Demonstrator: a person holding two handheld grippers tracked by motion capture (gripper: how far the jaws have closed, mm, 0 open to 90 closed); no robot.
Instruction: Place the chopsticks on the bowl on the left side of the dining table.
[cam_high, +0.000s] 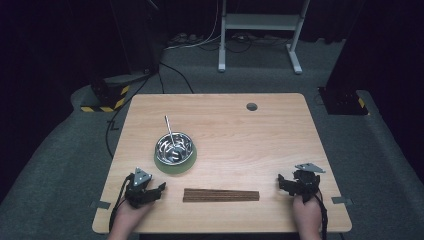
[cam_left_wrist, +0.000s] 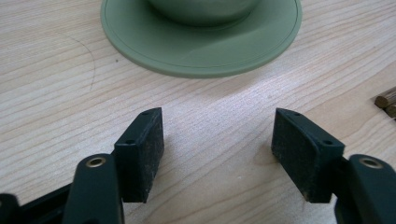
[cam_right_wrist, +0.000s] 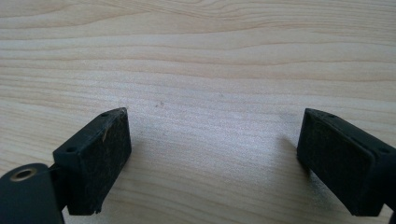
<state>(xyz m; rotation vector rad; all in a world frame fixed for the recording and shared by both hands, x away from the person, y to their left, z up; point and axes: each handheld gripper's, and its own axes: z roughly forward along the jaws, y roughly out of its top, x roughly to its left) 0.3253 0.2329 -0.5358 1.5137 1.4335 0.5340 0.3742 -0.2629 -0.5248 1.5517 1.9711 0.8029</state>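
Note:
A shiny metal bowl (cam_high: 174, 147) with a metal utensil (cam_high: 169, 131) leaning in it stands on a green saucer (cam_high: 176, 164), left of the table's middle. A flat bundle of brown sticks (cam_high: 221, 195) lies near the front edge. My left gripper (cam_high: 155, 192) rests at the front left, just below the saucer (cam_left_wrist: 201, 44), jaws apart over bare wood; the stick ends (cam_left_wrist: 386, 103) show at its right. At the front right, my right gripper (cam_high: 285, 184) stands open over bare wood, its pads (cam_right_wrist: 100, 154) wide apart with nothing between them.
The light wooden table (cam_high: 250, 145) has a round grommet hole (cam_high: 251, 106) near its far edge. Beyond it, on grey carpet, stand a white desk frame (cam_high: 260, 30), cables and yellow-black striped bases (cam_high: 105, 97).

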